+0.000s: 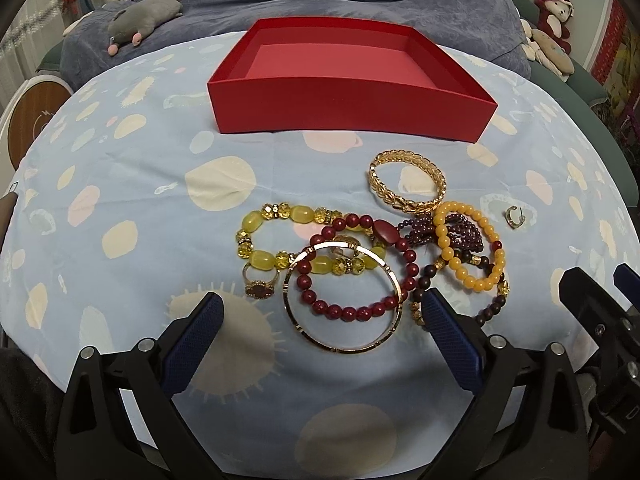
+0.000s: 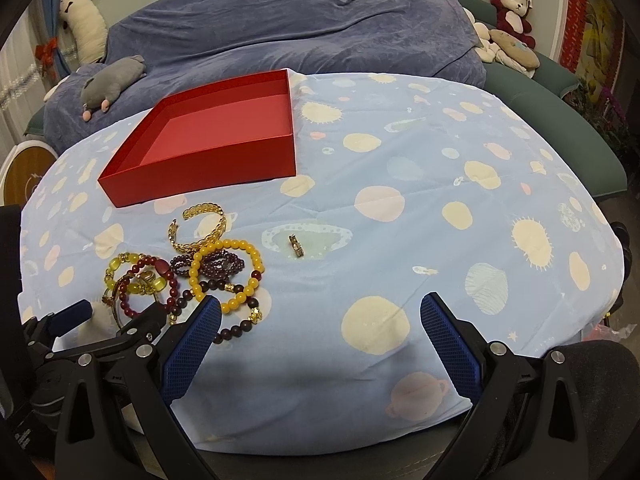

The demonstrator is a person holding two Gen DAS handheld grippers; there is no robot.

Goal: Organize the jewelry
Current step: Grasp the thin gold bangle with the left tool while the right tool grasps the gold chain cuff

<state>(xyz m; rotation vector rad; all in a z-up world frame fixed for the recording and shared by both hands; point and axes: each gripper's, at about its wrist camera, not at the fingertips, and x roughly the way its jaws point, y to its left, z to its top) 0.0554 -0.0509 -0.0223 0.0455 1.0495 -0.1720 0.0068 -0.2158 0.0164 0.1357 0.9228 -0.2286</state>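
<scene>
An empty red box (image 1: 348,104) (image 2: 208,160) stands at the far side of the cloth. In front of it lies a tangle of jewelry: a gold leaf bangle (image 1: 406,186) (image 2: 198,228), a yellow bead bracelet (image 1: 280,240), a dark red bead bracelet (image 1: 360,272), an orange bead bracelet (image 1: 472,248) (image 2: 228,272), a thin gold bangle (image 1: 344,296) and a gold ring (image 1: 260,284). A small ring (image 1: 511,216) (image 2: 296,246) lies apart. My left gripper (image 1: 322,314) hangs open just above the thin bangle. My right gripper (image 2: 320,316) is open over bare cloth, right of the pile.
The table wears a light blue cloth with planet prints (image 2: 400,200). Behind it is a sofa under a blue blanket (image 2: 280,24) with a grey plush (image 1: 148,18) and other soft toys (image 2: 512,4). A round wooden object (image 1: 32,120) stands at the left.
</scene>
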